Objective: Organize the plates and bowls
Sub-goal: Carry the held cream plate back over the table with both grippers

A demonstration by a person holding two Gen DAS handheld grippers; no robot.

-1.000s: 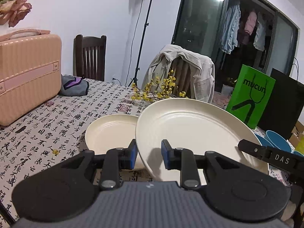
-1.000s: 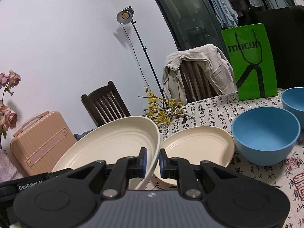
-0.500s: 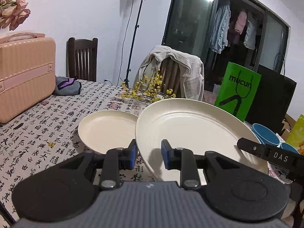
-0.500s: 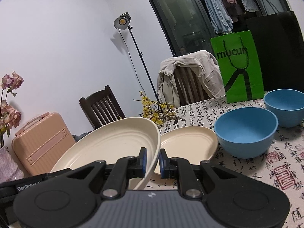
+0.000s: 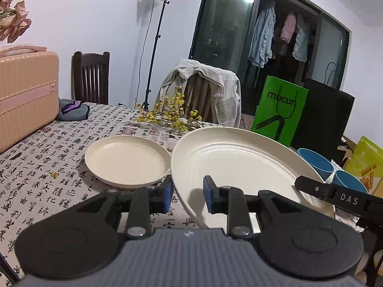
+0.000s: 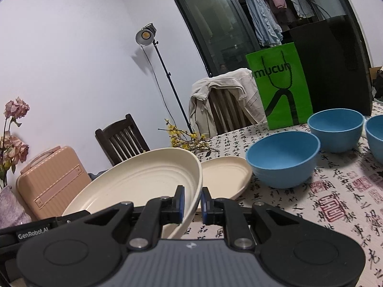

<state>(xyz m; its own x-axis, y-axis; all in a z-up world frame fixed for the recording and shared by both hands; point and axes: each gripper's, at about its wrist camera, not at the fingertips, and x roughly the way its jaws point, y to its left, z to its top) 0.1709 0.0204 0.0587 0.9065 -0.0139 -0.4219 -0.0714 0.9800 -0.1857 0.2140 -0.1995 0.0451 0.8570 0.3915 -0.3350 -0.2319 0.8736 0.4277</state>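
Left wrist view: large cream ribbed plate (image 5: 239,165) has risen, tilted, off the calligraphy-print tablecloth (image 5: 36,167); the small cream plate (image 5: 126,160) now lies well below and left of it. Left gripper (image 5: 186,192) straddles its rim, pads apart, grip unclear. Right gripper (image 6: 191,203) is clenched on the opposite rim. Judgement: carry under way, likely stacking onto the small plate; blue bowls (image 6: 283,157) untouched.
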